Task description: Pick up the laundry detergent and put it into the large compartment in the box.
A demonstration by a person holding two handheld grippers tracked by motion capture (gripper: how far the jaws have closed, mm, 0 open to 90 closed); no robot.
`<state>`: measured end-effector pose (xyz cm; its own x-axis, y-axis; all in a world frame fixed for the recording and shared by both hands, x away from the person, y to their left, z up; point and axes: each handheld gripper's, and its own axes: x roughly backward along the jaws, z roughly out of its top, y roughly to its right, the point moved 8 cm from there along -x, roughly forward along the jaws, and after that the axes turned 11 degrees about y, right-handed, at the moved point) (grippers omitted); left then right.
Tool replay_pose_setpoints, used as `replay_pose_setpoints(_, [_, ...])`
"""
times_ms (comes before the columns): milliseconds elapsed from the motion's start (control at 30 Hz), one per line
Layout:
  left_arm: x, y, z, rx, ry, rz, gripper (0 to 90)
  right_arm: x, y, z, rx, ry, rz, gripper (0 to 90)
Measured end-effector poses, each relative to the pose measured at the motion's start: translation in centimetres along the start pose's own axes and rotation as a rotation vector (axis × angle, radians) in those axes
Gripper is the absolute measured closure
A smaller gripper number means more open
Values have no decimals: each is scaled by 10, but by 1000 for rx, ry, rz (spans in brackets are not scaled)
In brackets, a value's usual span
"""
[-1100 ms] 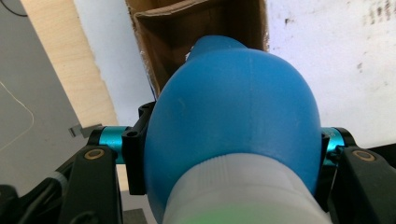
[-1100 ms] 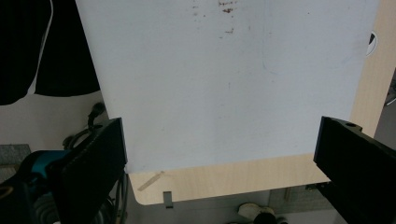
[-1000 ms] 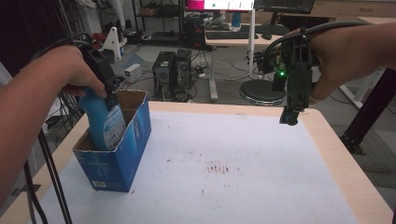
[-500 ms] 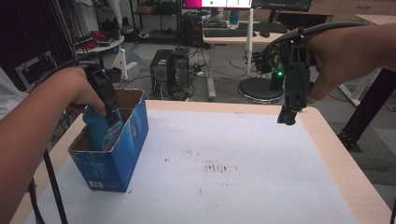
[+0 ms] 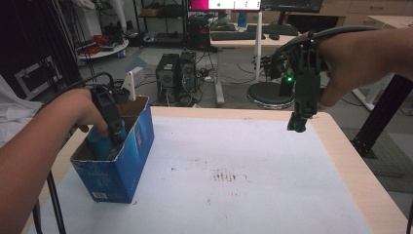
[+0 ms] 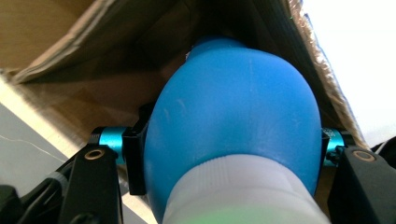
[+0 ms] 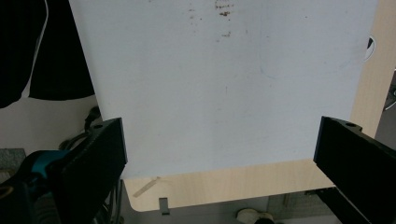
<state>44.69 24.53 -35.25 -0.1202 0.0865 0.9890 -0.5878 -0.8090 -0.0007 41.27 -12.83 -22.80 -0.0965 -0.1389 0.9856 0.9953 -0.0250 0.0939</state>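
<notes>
High view: left gripper (image 5: 111,127), jaws clamped on rounded blue plastic bottle (image 5: 100,144), has sunk deeper into blue cardboard box (image 5: 127,163) since a second ago, so placing looks nearly done; right gripper (image 5: 298,123) hovers well right of box, jaws open and empty.

A lab or office: computer towers (image 5: 178,73), monitors (image 5: 225,5), desks (image 5: 243,36), floor cables.

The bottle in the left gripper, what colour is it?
Blue bottle with a white band, clearest in the left gripper view.
</notes>
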Motion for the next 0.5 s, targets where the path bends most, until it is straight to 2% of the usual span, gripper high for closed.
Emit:
replay_pose_setpoints(100, [-6, 2, 0, -15, 10, -8, 378, -2, 0, -2, 4, -4, 3, 16])
replay_pose_setpoints(167, [-8, 2, -1, -62, 0, -21, 378, -2, 0, -2, -1, -1, 1, 15])
replay_pose_setpoints(267, [-13, 2, -3, -110, -8, -22, 378, -3, -1, -4, -2, -5, 2, 16])
replay_pose_setpoints(500, [-19, -1, -6, -140, -5, -33, 378, -3, -2, -5, -8, -5, 2, 15])
